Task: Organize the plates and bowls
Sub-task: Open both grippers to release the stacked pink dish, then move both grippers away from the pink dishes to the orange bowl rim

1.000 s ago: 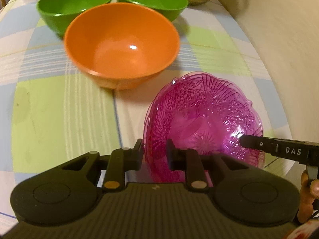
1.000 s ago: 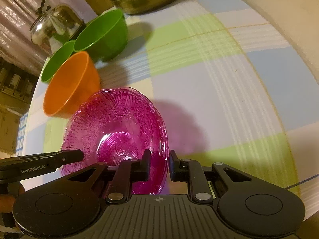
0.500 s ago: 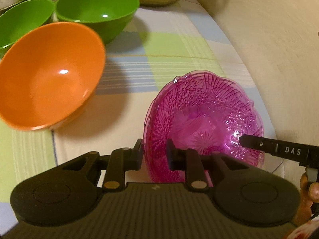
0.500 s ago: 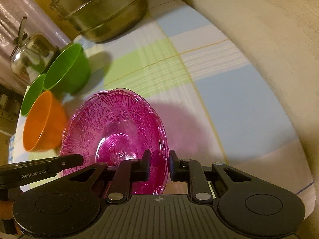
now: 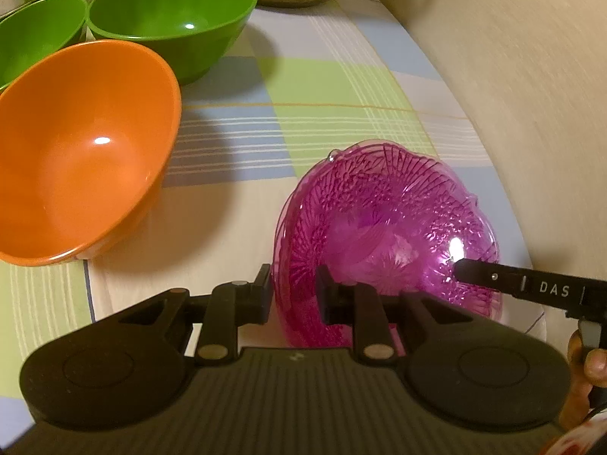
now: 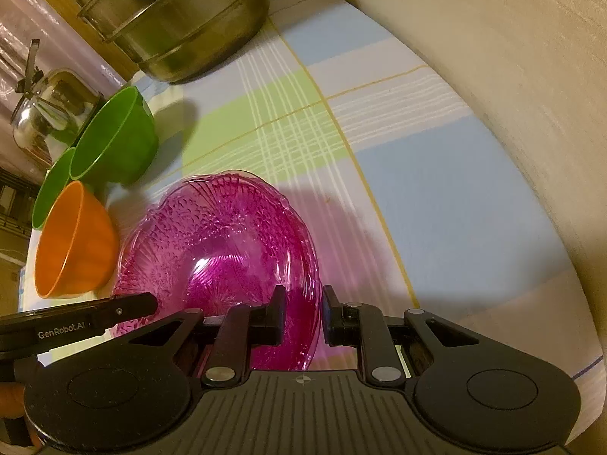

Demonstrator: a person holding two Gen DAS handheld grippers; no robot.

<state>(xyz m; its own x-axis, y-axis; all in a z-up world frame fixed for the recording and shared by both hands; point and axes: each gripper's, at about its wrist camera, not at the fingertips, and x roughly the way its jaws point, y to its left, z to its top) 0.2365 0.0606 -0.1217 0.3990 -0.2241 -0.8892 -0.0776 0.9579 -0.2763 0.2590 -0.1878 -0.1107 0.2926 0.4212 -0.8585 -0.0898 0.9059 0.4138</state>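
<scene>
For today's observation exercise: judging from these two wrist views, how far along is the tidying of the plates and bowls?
Early to midway. Done: nothing is stacked; the orange bowl and two green bowls stand separately on the checked cloth. In hand: the left gripper and right gripper each clamp a rim of the pink glass dish, carrying it together. Left: setting it down and grouping the bowls.

light: warm, yellowish, kinda dim
glare: spots inside orange bowl and pink dish
shadows: soft, beside bowls
edges: heavy fisheye bend, blurry wall
</scene>
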